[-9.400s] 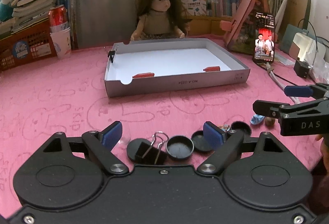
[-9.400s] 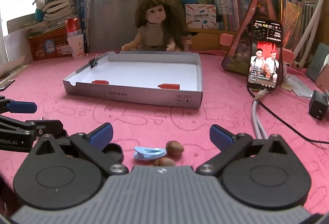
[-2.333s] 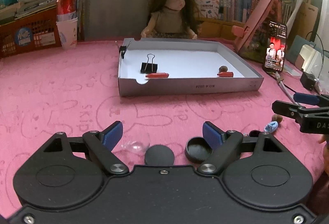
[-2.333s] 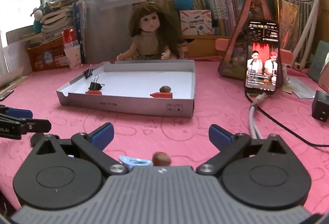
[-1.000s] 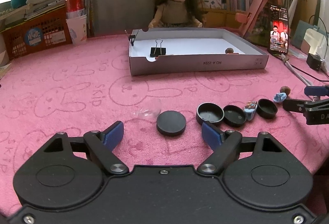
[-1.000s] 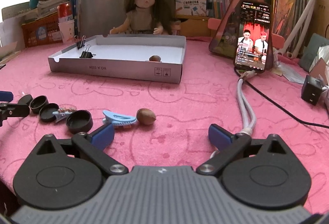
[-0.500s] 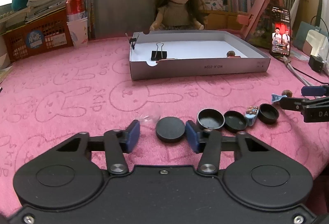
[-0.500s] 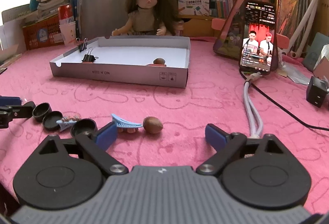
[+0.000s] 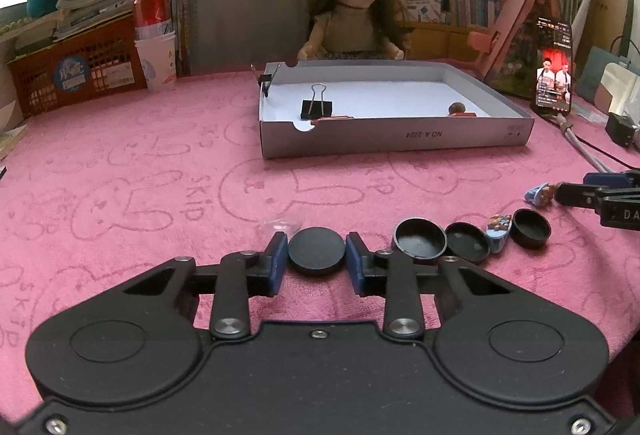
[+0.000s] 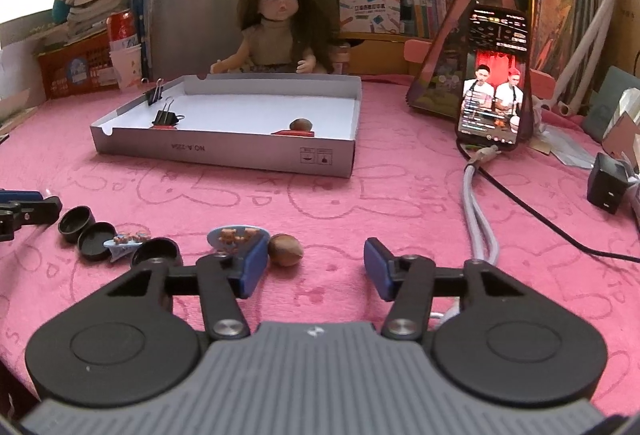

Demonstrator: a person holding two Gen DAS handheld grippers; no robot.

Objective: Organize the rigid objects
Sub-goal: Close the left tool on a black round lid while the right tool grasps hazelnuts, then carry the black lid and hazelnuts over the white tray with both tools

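My left gripper (image 9: 316, 258) is shut on a black round cap (image 9: 316, 252) that rests on the pink cloth. Three more black caps (image 9: 419, 236) and a small blue hair clip (image 9: 498, 233) lie to its right. The grey box lid (image 9: 396, 139) holds a black binder clip (image 9: 317, 108) and a nut (image 9: 456, 108). My right gripper (image 10: 316, 271) is open and half closed over the cloth, with a brown nut (image 10: 285, 255) just inside its left finger and a blue hair clip (image 10: 234, 235) behind that finger. The box lid (image 10: 224, 151) stands beyond.
A doll (image 9: 356, 23) sits behind the box lid. A phone (image 10: 494, 75) on a stand and its cables (image 10: 478, 211) are at the right, with a black charger (image 10: 608, 187). An orange basket (image 9: 76, 67), a can and cups stand far left.
My left gripper has closed from wide open onto the black cap. My right gripper has narrowed and moved in on the nut and the blue clip.
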